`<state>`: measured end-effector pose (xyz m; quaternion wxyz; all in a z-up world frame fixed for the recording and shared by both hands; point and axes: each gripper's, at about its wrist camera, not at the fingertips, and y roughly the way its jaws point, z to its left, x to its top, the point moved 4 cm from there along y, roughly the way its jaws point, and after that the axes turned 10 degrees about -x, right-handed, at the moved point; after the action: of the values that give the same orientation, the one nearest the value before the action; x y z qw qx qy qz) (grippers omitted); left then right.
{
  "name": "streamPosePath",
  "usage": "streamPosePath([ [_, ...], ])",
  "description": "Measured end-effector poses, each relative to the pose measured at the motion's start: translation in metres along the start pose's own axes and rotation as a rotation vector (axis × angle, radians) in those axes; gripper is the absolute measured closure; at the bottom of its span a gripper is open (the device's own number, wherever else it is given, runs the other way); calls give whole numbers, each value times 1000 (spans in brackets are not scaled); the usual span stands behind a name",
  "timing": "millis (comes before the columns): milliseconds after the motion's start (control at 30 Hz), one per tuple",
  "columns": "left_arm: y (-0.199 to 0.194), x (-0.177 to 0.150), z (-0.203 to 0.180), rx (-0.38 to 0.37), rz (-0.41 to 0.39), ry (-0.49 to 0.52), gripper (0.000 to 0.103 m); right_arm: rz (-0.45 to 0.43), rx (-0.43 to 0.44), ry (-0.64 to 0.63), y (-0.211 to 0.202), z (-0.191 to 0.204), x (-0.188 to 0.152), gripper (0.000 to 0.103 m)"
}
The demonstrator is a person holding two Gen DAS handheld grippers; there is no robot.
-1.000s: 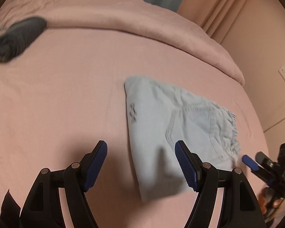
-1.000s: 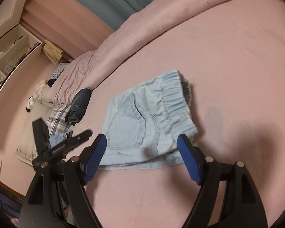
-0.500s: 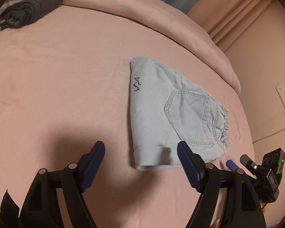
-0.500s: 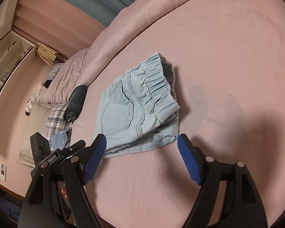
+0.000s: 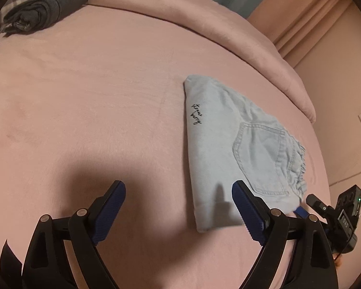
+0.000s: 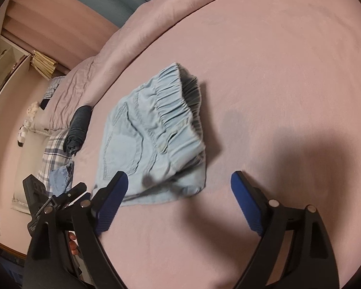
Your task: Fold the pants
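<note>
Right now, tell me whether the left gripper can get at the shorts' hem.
Probably yes: the left gripper, jaws opening and empty, hovers beside the hem of the light denim shorts, with only bare pink bedding between.

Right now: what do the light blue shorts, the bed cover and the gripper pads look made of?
Light blue shorts: looks like washed denim, matte; contrast topstitching, patch pocket, gathered elastic waistband.
Bed cover: soft matte pink fabric with a faint nap, maybe fleece or brushed microfibre; can't confirm.
Left gripper pads: ribbed blue, probably rubber or plastic, on black frames.
</note>
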<state>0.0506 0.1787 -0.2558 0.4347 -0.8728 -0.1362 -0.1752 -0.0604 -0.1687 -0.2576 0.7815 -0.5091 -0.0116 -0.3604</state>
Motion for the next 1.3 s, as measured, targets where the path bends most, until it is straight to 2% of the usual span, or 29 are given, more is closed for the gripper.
streamPosePath([
  [233, 17, 10, 4, -12, 39, 9, 13, 20, 9, -30, 18, 2, 13, 12],
  [400, 23, 18, 6, -51, 55, 5, 13, 59, 58, -42, 29, 5, 23, 4],
  [600, 30, 25, 2, -81, 71, 15, 13, 69, 35, -97, 40, 15, 30, 4],
  [767, 38, 25, -5, -119, 94, 33, 13, 74, 53, -111, 48, 25, 34, 3],
  [967, 56, 22, -24, -133, 126, 93, 13, 68, 60, -162, 54, 36, 31, 4],
  [1033, 58, 22, -26, -148, 124, 92, 17, 67, 71, -160, 55, 34, 32, 8],
  [1100, 60, 23, -26, -143, 119, 92, 31, 69, 60, -155, 55, 35, 32, 15],
  [1200, 58, 23, -22, -151, 115, 71, 46, 66, 50, -132, 53, 31, 33, 29],
  [1267, 57, 24, -20, -154, 117, 60, 49, 55, 40, -108, 50, 23, 33, 48],
  [1300, 57, 23, -20, -149, 117, 62, 52, 50, 36, -95, 49, 19, 32, 52],
])
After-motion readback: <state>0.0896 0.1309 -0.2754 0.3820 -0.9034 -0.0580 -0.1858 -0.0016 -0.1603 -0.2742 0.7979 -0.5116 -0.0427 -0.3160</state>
